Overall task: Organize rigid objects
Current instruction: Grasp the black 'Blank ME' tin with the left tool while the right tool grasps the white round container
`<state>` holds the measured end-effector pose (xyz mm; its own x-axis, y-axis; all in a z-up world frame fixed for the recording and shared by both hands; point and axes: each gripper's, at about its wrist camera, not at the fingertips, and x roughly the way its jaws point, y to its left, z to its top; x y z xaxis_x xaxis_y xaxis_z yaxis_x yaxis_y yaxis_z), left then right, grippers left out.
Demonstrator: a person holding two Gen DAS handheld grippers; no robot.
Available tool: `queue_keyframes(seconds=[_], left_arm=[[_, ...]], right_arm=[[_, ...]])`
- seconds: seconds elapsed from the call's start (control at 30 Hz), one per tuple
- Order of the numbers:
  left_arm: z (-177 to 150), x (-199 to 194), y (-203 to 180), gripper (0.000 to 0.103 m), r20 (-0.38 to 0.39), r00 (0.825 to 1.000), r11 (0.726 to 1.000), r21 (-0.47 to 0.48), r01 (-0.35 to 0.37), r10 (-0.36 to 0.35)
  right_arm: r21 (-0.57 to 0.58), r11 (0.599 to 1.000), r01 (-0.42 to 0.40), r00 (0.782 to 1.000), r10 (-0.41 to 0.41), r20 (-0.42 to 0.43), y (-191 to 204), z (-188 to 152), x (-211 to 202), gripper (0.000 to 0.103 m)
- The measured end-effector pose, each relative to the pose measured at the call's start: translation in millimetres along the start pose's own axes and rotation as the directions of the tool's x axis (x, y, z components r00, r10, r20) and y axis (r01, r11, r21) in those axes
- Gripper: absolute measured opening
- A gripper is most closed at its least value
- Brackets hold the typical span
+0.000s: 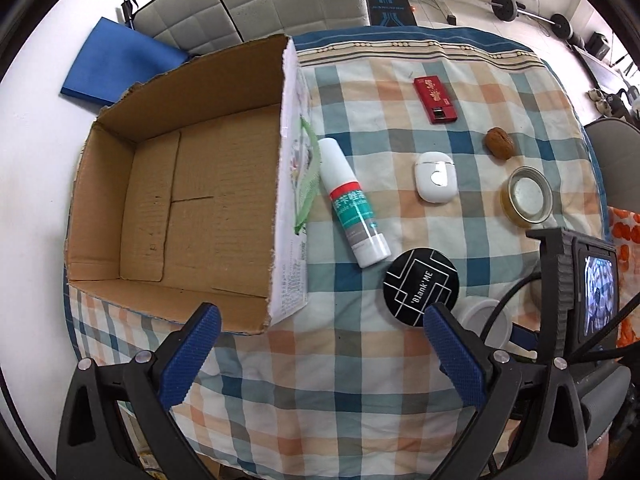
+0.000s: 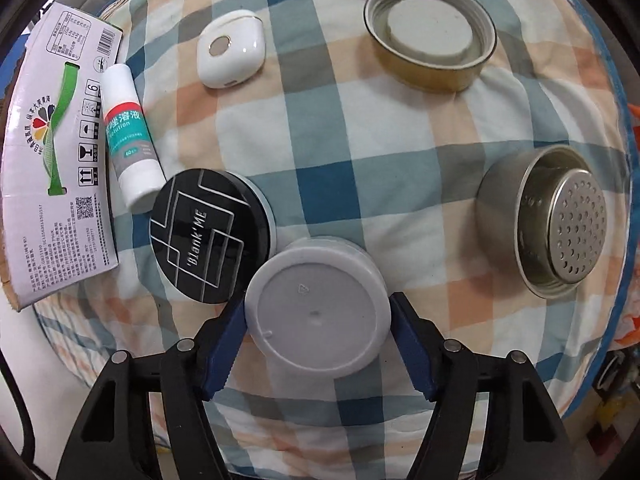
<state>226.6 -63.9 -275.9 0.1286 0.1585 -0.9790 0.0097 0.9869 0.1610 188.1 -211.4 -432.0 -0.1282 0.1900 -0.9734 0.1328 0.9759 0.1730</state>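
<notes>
My right gripper [image 2: 318,304] points down at a white round plastic jar [image 2: 320,328] that stands on the checked cloth; both blue pads touch its rim, one on each side. A black round compact [image 2: 208,236] lies touching the jar's left side. My left gripper [image 1: 320,316] hangs open over bare cloth, between the cardboard box's near corner and the black compact [image 1: 420,286]. The open cardboard box [image 1: 180,200] stands at the left with nothing inside it. In the left wrist view the white jar [image 1: 484,320] is partly hidden behind the right gripper's body [image 1: 580,292].
A white bottle [image 1: 352,204] lies against the box's side. Farther back lie a white earbud case [image 1: 435,176], a red flat box [image 1: 435,100], a walnut [image 1: 499,143] and a gold-rimmed lid [image 1: 530,196]. A steel strainer cup [image 2: 552,220] lies on its side at the right.
</notes>
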Motion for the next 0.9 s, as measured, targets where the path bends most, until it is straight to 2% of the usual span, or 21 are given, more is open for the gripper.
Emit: queue_keyframes(seconds=[0.13, 0.27, 0.4, 0.47, 0.53, 0.57, 0.6, 0.63, 0.67, 0.8, 0.9], left_arm=[[-7, -1, -13, 0.103, -0.008, 0.999, 0.998, 0.03, 0.051, -0.05], [-10, 21, -33, 0.103, -0.074, 0.993, 0.994, 0.054, 0.096, -0.092], [2, 59, -61, 0.103, -0.156, 0.979, 0.988, 0.065, 0.142, -0.131], [8, 77, -70, 0.103, -0.19, 0.973, 0.987, 0.068, 0.145, -0.13], [13, 95, -77, 0.103, -0.224, 0.968, 0.989, 0.072, 0.131, -0.112], [14, 103, -79, 0.101, -0.234, 0.966, 0.989, 0.067, 0.13, -0.111], [15, 107, -80, 0.094, -0.238, 0.966, 0.99, 0.068, 0.122, -0.103], [15, 113, -82, 0.08, -0.245, 0.964, 0.99, 0.065, 0.125, -0.106], [14, 116, -82, 0.073, -0.252, 0.959, 0.987, 0.054, 0.148, -0.13], [5, 113, -81, 0.073, -0.222, 0.962, 0.984, 0.042, 0.172, -0.159], [-27, 103, -77, 0.073, -0.233, 0.958, 0.979, 0.07, 0.19, -0.169]], right_arm=[[-0.003, 0.998, 0.056, 0.998, -0.056, -0.028, -22, -18, -5, 0.072], [0.052, 0.996, 0.073, 0.996, -0.07, -0.058, -62, -46, -10, 0.072], [0.132, 0.99, 0.044, 0.997, -0.035, -0.068, -92, -62, -7, 0.072], [0.192, 0.981, 0.007, 0.998, 0.006, -0.068, -101, -63, -1, 0.073], [0.221, 0.975, 0.011, 0.997, 0.007, -0.083, -104, -60, 6, 0.073], [0.221, 0.975, 0.02, 0.996, 0.0, -0.091, -101, -58, 7, 0.073], [0.216, 0.976, 0.03, 0.995, -0.008, -0.1, -100, -57, 8, 0.073], [0.209, 0.977, 0.041, 0.994, -0.019, -0.109, -97, -57, 8, 0.073], [0.202, 0.978, 0.051, 0.993, -0.028, -0.116, -93, -54, 11, 0.073], [0.168, 0.983, 0.071, 0.99, -0.049, -0.129, -84, -58, 10, 0.073], [0.151, 0.987, 0.052, 0.99, -0.03, -0.141, -82, -58, 8, 0.073]])
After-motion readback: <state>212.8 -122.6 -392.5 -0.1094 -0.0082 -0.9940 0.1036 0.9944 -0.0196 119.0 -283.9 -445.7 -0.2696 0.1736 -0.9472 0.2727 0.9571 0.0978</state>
